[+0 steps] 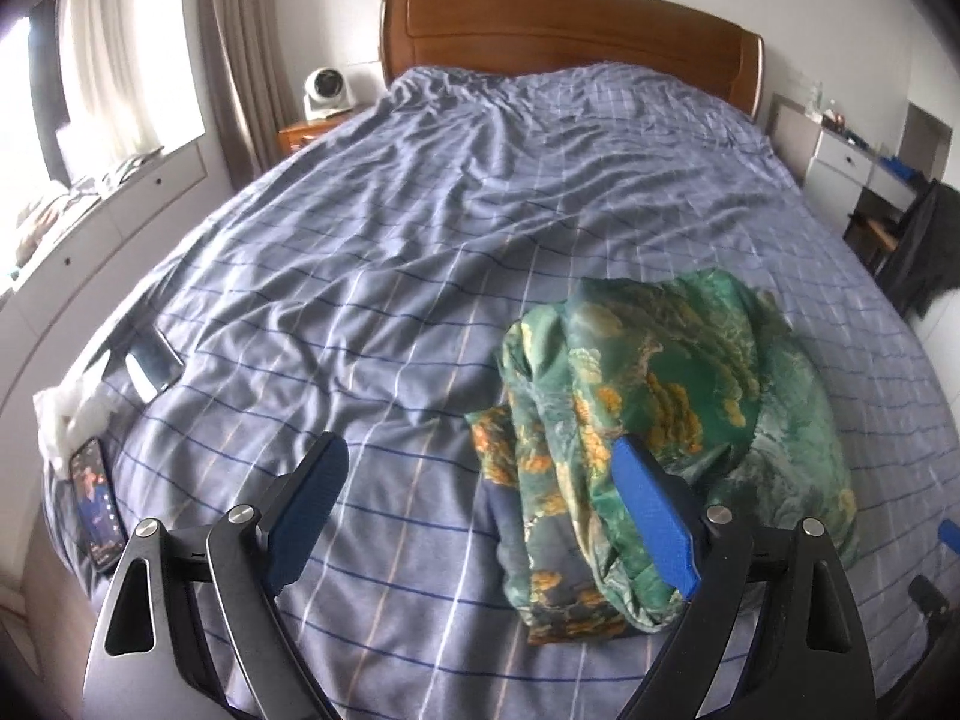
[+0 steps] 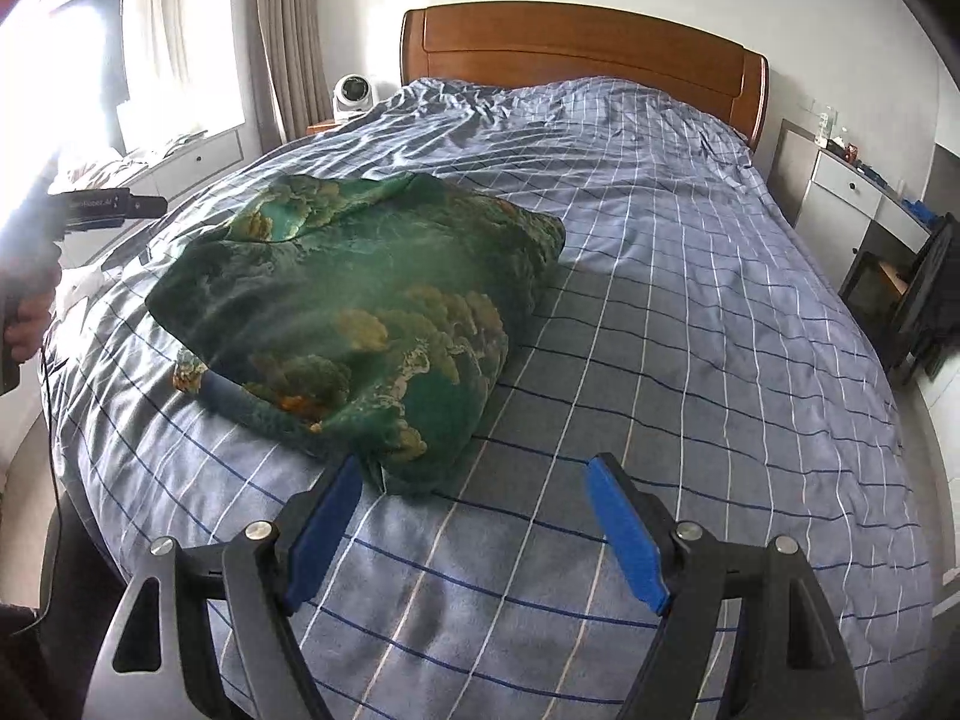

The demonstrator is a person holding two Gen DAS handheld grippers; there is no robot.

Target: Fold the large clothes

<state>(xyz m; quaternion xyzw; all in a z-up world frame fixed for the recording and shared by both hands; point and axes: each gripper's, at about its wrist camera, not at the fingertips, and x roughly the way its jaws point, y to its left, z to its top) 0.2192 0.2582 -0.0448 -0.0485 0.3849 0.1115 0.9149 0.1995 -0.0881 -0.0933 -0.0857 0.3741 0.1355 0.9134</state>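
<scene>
A green garment with yellow-orange print [image 1: 660, 432] lies bundled in a folded heap on the blue checked bed cover [image 1: 372, 252]. My left gripper [image 1: 480, 450] is open and empty, hovering just left of the heap, its right finger over the cloth's near edge. In the right wrist view the same garment [image 2: 372, 312] lies ahead and to the left. My right gripper [image 2: 474, 474] is open and empty, just in front of the heap's near corner. The left hand-held gripper body [image 2: 96, 207] shows at the far left.
A wooden headboard [image 1: 564, 30] stands at the far end. A phone [image 1: 96, 504], a dark tablet [image 1: 150, 360] and white cloth [image 1: 66, 414] lie at the bed's left edge. A white fan [image 1: 324, 90] sits on the nightstand. A white desk and dark chair [image 2: 918, 294] stand at right.
</scene>
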